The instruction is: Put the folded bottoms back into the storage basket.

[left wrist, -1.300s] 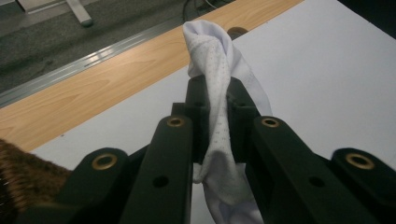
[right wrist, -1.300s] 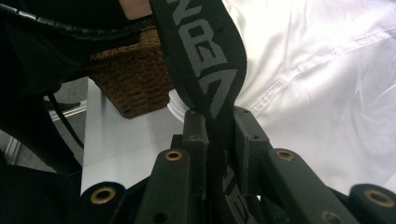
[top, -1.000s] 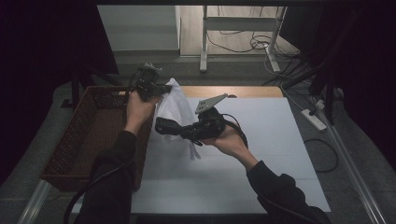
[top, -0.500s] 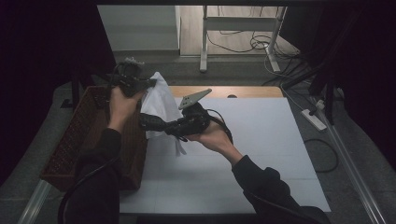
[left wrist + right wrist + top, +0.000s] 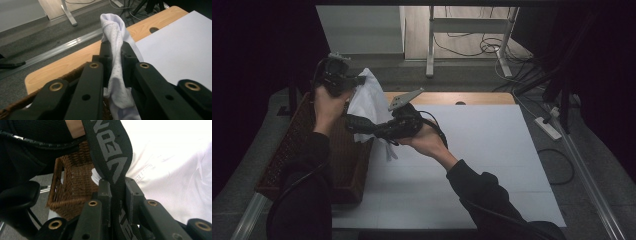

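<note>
A white garment (image 5: pixel 371 104) with a black lettered waistband (image 5: pixel 110 150) hangs in the air between both grippers, above the right rim of a brown wicker basket (image 5: pixel 297 150). My left gripper (image 5: pixel 358 79) is raised over the basket's far end, shut on a bunched fold of the white cloth (image 5: pixel 113 27). My right gripper (image 5: pixel 351 120) points left, lower down, and is shut on the waistband. In the right gripper view the white fabric (image 5: pixel 175 182) spreads to the right, with the basket (image 5: pixel 72 187) behind it.
The basket stands at the left end of the table, beside a white mat (image 5: pixel 482 150). A wooden table edge (image 5: pixel 75 60) runs along the far side. Cables and a power strip (image 5: pixel 549 127) lie on the floor to the right.
Both hands have carried the garment leftward and a little up, from over the white mat to over the basket's right rim. Both grips have held.
</note>
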A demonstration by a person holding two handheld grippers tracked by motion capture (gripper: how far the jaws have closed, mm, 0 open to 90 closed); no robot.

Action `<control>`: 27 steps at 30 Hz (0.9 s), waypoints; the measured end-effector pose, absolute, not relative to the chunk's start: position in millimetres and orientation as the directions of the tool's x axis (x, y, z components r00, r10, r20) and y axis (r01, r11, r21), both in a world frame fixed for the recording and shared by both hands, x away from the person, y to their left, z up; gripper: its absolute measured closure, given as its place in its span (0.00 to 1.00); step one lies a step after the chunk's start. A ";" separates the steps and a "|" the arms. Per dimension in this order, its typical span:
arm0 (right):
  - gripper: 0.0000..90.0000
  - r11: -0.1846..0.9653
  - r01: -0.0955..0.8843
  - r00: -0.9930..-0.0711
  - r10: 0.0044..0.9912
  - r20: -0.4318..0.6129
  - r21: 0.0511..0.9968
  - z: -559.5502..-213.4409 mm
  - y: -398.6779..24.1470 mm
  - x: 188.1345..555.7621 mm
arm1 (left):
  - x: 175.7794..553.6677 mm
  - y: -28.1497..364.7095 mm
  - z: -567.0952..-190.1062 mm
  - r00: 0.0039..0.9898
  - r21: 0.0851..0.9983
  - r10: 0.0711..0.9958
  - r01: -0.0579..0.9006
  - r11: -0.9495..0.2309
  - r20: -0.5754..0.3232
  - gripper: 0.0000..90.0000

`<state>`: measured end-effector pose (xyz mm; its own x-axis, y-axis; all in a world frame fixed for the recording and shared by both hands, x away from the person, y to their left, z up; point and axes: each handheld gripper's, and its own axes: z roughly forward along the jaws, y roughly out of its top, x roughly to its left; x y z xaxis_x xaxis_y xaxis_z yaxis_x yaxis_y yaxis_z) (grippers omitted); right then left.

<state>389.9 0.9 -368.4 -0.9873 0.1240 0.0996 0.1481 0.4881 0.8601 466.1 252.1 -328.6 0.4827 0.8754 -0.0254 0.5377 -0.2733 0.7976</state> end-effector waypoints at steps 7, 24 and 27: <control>0.86 0.464 0.145 -0.987 0.124 0.098 0.874 -362.5 12.0 393.6 | 466.5 262.4 -316.5 0.465 0.813 0.885 0.527 -0.248 -0.032 0.92; 0.86 0.428 0.114 -0.991 0.111 0.073 0.897 -349.0 43.7 396.2 | 459.4 298.7 -296.2 0.405 0.850 0.910 0.507 -0.143 -0.088 0.93; 0.86 0.421 0.111 -0.991 0.112 0.070 0.900 -347.0 49.6 396.0 | 457.6 304.9 -293.4 0.397 0.857 0.912 0.500 -0.122 -0.102 0.93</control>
